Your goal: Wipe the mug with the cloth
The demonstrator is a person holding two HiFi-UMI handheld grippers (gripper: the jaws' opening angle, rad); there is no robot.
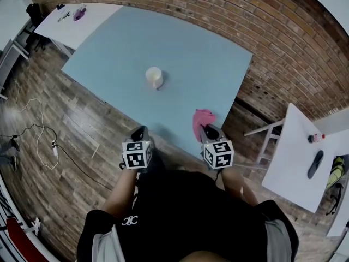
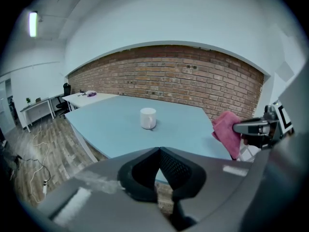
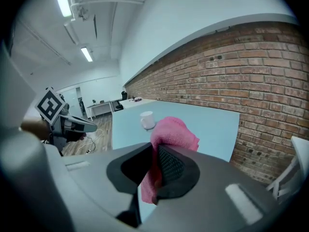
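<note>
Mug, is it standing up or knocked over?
Standing up. The mug sits upright on the blue table, its rim on top.

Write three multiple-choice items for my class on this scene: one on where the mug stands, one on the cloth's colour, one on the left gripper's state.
1. Where does the mug stand?
A. Near the middle of the blue table
B. At its near edge
C. Off its corner

2. What colour is the cloth?
A. Green
B. Pink
C. Yellow

3. How is the left gripper?
A. Open wide
B. Shut, empty
C. Shut on the mug

Answers:
1 A: the head view shows it well in from every edge.
2 B: it hangs pink from the right gripper.
3 B: its jaws meet with nothing between them.
</note>
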